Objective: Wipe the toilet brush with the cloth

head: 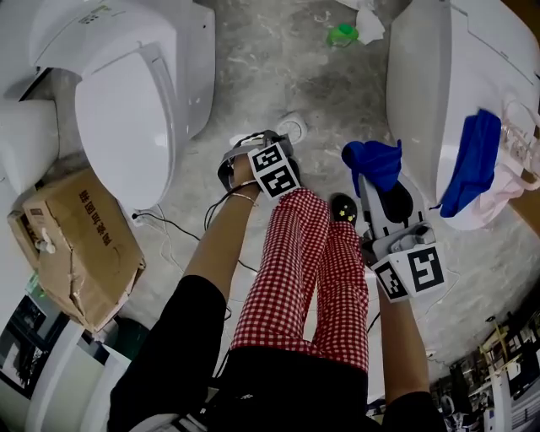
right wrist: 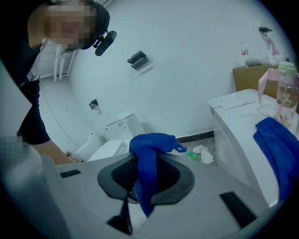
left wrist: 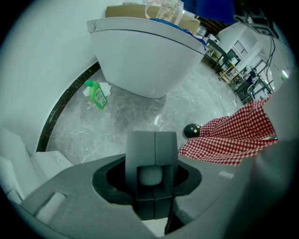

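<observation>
Right gripper (head: 377, 187) clamps the blue cloth (right wrist: 148, 168), its length running along the jaws; left gripper (left wrist: 155, 140), aimed floorward, is closed on the toilet brush (left wrist: 149, 175), its white handle seen end-on

Grey marbled floor (left wrist: 126, 112) meets white wall (left wrist: 42, 51) at black skirting strip (left wrist: 60, 108). White L toilet (head: 126, 110) & R toilet (head: 439, 84) flank the floor in head view; torn cardboard box (head: 76, 245) beside L toilet. Green bottle (head: 342, 35) & crumpled paper (head: 367, 25) lie at far end. Metal racks (left wrist: 233, 70) in bkgd. Light bright, even.
</observation>
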`<action>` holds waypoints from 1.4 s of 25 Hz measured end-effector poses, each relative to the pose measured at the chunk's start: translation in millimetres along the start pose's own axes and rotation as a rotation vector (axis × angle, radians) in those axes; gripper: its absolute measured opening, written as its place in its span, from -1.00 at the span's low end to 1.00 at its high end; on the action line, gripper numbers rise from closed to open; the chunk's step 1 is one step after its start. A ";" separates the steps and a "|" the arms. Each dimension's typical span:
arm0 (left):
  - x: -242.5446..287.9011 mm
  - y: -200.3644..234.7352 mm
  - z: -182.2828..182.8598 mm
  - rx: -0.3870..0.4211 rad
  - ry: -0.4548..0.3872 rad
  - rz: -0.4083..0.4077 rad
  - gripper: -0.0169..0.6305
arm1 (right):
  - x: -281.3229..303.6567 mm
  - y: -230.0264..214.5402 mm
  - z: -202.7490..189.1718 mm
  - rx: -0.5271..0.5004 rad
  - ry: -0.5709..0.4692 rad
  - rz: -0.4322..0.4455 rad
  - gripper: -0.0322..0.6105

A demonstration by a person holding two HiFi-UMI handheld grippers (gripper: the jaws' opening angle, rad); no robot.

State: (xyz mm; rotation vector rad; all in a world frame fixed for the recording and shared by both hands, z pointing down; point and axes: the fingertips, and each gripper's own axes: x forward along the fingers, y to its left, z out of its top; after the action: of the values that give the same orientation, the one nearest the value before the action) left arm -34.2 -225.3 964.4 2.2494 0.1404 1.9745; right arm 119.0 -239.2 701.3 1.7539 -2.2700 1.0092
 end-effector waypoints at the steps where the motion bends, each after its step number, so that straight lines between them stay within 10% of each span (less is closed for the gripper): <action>1: -1.4 0.4 0.0 -0.004 -0.003 0.002 -0.40 | 0.0 0.7 -0.1 0.001 -0.002 0.001 -0.66; 35: -56.4 -31.2 -14.9 -0.181 -0.114 0.106 -0.40 | -15.2 35.9 -2.1 -0.039 -0.008 0.093 -0.66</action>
State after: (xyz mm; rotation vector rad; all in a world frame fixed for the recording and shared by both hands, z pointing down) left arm -55.6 -203.2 905.9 2.2862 -0.1660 1.8187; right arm 91.3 -221.3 680.3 1.6549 -2.3789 0.9675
